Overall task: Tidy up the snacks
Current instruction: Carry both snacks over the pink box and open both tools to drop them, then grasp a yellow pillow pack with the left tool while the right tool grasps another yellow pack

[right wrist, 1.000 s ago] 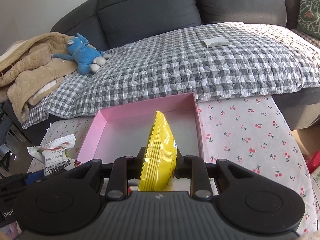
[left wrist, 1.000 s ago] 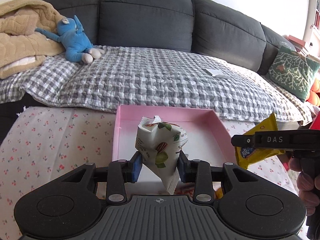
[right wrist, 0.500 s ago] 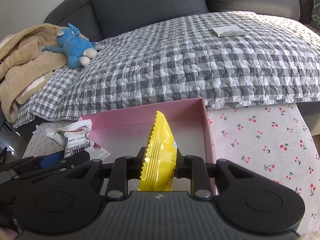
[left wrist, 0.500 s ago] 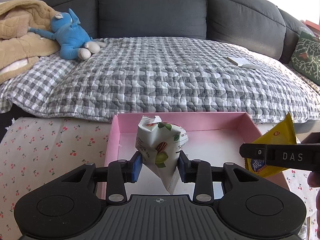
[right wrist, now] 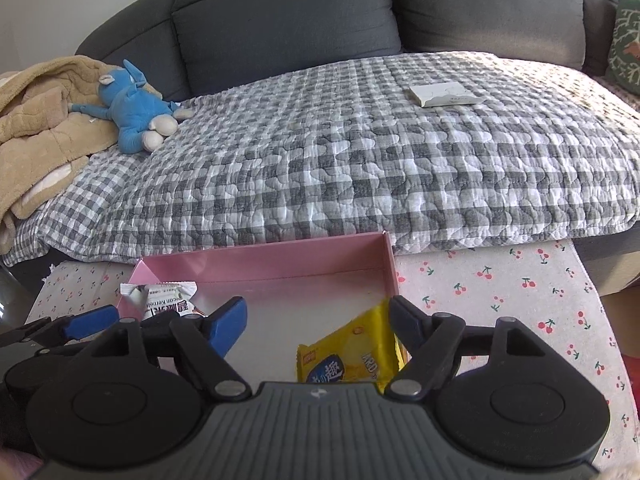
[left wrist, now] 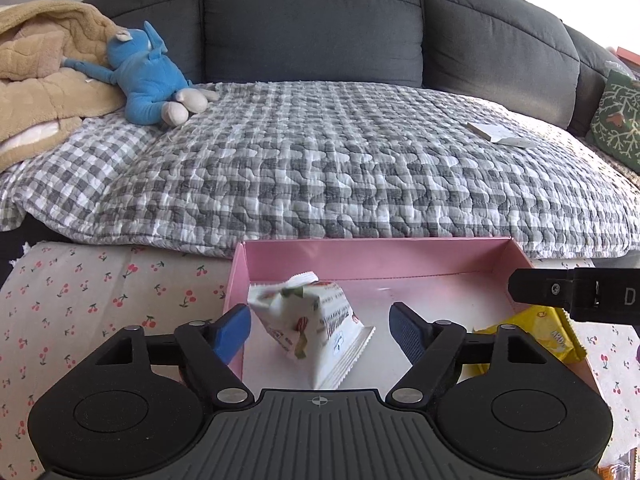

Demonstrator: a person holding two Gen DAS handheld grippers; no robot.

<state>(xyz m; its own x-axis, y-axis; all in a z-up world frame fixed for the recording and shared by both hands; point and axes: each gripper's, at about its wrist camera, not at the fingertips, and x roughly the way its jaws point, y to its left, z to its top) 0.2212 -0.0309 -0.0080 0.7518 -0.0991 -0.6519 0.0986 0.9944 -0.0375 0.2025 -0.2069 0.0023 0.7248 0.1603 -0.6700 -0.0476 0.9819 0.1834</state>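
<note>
Two snack packets lie inside the pink box (left wrist: 376,258), which sits on the counter (left wrist: 100,292) under a cherry-print cloth, right against the front edge of the sofa. The left gripper (left wrist: 320,322) is spread wide, its blue-padded fingers (left wrist: 234,330) standing clear on either side of the white snack packet (left wrist: 316,324) and gripping nothing. That packet rests on the box floor near the left wall, tilted, with its crimped end pointing toward the camera. In the right wrist view the same white snack packet (right wrist: 168,300) shows at the box's left side, just beyond the left gripper's blue fingers.

The right gripper (right wrist: 318,320) is likewise released, jaws apart, hovering over the right part of the box. Below and between its fingers lies the yellow snack packet (right wrist: 352,354), flat on the box floor beside the right wall. From the left wrist view the yellow snack packet (left wrist: 536,334) appears under the dark body of the right gripper (left wrist: 576,296), near the box's right wall.

Behind the box, a grey checked quilt (left wrist: 340,168) covers the seat of the dark grey sofa (left wrist: 312,24). A blue plush toy (left wrist: 148,76) lies at the quilt's left end against a tan blanket (left wrist: 36,76). A small white pack (right wrist: 444,94) rests on the quilt toward the right, and a green patterned cushion (left wrist: 618,120) leans at the far right.
</note>
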